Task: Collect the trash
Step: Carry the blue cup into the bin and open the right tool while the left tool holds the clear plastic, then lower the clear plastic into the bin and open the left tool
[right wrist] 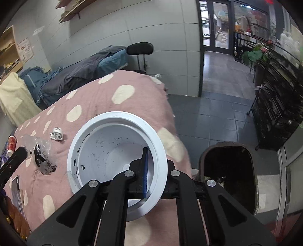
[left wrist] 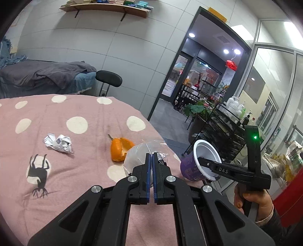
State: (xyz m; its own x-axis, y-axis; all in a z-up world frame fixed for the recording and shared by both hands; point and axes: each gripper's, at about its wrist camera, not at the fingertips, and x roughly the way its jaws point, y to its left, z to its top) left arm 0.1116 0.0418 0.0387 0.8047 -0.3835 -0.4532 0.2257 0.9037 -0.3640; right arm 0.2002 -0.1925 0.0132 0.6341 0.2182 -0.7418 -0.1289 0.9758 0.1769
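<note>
We note right gripper (right wrist: pixel 154 170) clamped on cup (right wrist: pixel 117 157) rim at 3 o'clock; light, thin wall, crushable. Bin (right wrist: pixel 229 176) beside, 3 o'clock. Left gripper (left wrist: pixel 151 162) pinching plastic bag (left wrist: pixel 136 157), limp, slippery.

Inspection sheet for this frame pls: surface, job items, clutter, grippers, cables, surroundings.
Surface: pink blanket with cream dots, rumpled.
Job's things: purple cup held by its rim; clear plastic bag in front of the left gripper's tips; crumpled paper and orange pepper piece lying loose; open dark bin on the floor beside the bed.
Clutter: red cup at the blanket's edge.
Grippers: left gripper shut, whether it pinches the bag cannot be told; right gripper shut on the cup rim, one finger inside.
Cables: nothing seen.
Surroundings: black wire rack, wall shelf, doorway.
</note>
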